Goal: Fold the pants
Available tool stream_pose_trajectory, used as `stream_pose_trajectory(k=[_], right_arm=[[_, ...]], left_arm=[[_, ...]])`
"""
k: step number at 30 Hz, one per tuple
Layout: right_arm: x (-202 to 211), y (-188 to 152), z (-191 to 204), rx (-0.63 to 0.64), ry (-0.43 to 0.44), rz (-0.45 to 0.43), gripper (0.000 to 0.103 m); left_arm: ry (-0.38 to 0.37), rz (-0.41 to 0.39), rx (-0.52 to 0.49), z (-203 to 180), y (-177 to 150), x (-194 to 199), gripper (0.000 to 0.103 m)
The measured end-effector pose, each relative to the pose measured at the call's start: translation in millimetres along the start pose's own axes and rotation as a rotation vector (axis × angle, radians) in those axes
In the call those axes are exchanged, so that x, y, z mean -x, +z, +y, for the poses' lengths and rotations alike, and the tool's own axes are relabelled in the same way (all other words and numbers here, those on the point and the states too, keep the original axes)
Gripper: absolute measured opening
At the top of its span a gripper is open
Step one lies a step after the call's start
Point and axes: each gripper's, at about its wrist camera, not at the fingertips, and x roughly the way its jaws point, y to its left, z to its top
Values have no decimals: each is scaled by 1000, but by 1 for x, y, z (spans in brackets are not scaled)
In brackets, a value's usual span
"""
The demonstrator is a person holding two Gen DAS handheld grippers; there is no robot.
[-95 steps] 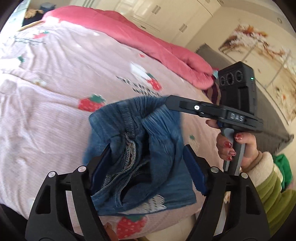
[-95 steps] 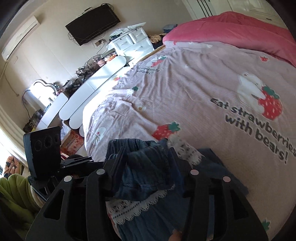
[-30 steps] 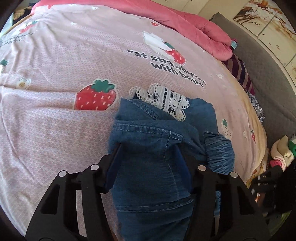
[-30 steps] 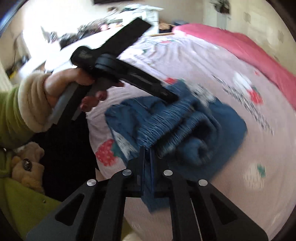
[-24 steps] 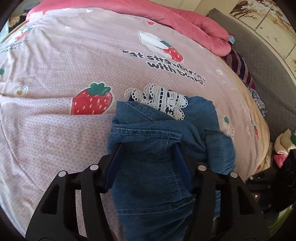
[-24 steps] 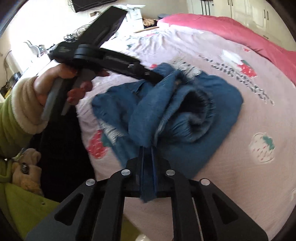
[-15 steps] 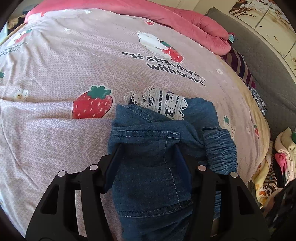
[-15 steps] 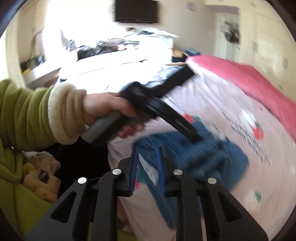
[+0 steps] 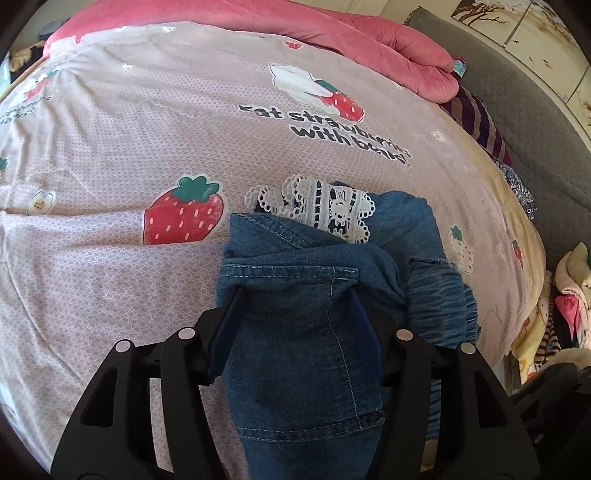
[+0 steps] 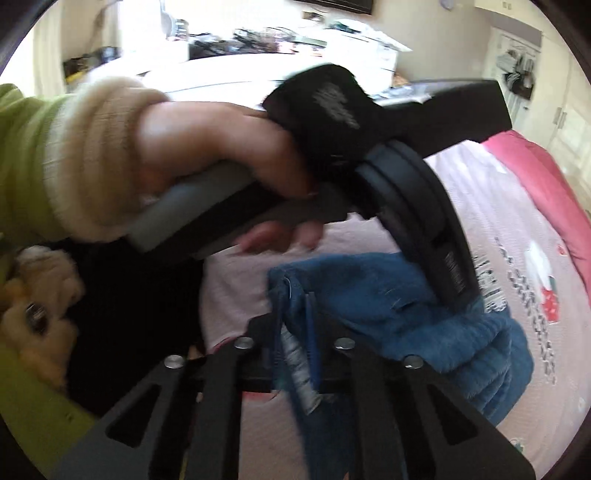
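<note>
The blue denim pants [image 9: 314, 295] with a white lace trim [image 9: 321, 206] lie bunched on the pink strawberry bedsheet [image 9: 147, 129] near its front edge. My left gripper [image 9: 295, 314] is open, its fingers on either side of a denim fold lying between them. In the right wrist view the pants [image 10: 424, 314] lie just ahead. My right gripper [image 10: 295, 314] has its fingers close together with a denim edge between them. The hand holding the left gripper [image 10: 406, 184] crosses the right wrist view above the pants.
A pink duvet [image 9: 332, 33] lies along the far side of the bed. Striped clothes [image 9: 476, 122] and a pile of laundry [image 9: 569, 295] sit at the right, beside a grey sofa [image 9: 517, 74]. A cluttered white desk [image 10: 258, 55] stands beyond the bed.
My right gripper let go of the pants, swung back toward the bed edge and closed on a denim edge. My left gripper stayed in place, open around the fold.
</note>
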Motion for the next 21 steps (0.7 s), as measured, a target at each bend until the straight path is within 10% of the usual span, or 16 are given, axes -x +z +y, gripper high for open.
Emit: stream_pose_trajectory(k=[21], right_arm=[[-14,-39,-19,-217,-13,-13,5]], left_arm=[[49,-48,-66,-10,-2,2,52]])
